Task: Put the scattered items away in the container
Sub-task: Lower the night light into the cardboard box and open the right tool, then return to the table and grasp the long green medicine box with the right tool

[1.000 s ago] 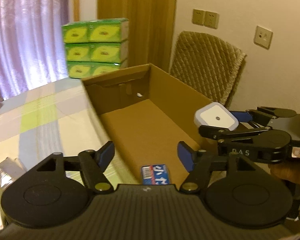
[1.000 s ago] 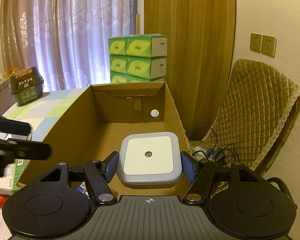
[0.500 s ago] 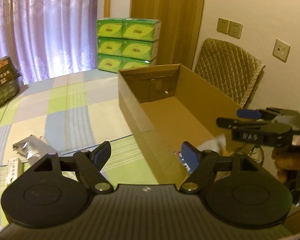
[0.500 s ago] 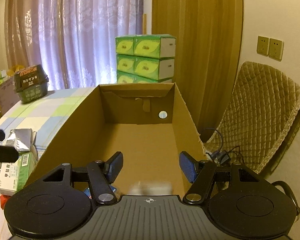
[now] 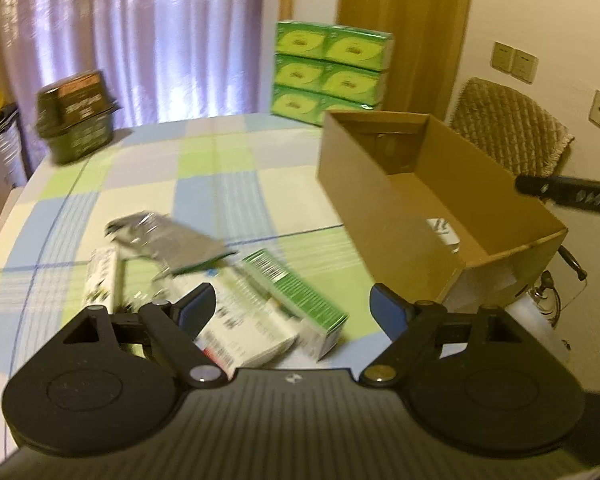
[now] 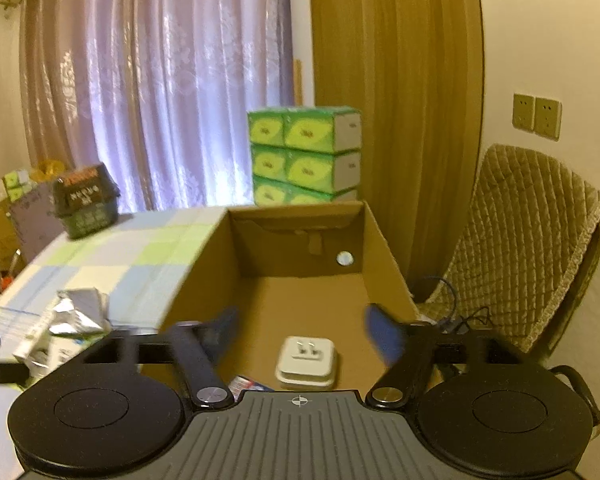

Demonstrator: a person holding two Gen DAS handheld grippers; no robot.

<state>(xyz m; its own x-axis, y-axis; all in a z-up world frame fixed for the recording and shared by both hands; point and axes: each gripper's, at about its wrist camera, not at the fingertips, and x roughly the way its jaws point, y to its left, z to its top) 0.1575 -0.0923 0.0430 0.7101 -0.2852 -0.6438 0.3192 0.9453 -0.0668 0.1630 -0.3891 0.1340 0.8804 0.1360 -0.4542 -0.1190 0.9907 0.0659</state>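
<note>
On the far left of the checked tablecloth stands a dark green tub, near the purple curtain. Nearer, left of middle, lies the scattered heap: a narrow white box, a crumpled silver foil pouch lying partly over it, a white carton and a green-sided box touching it on the right. The left gripper hangs just above this heap with its blue-tipped fingers spread wide and nothing between them. Far behind, a stack of green tissue packs stands against the wall. To the right, at the table's right edge, sits the open cardboard box. In the right wrist view a white square plug-in light lies on the box floor near the close end, prongs up, with a small red and blue packet just left of it. The right gripper hovers over that near end, its fingers blurred but clearly wide apart and empty. Right of the box is a quilted chair, with wall sockets above it
</note>
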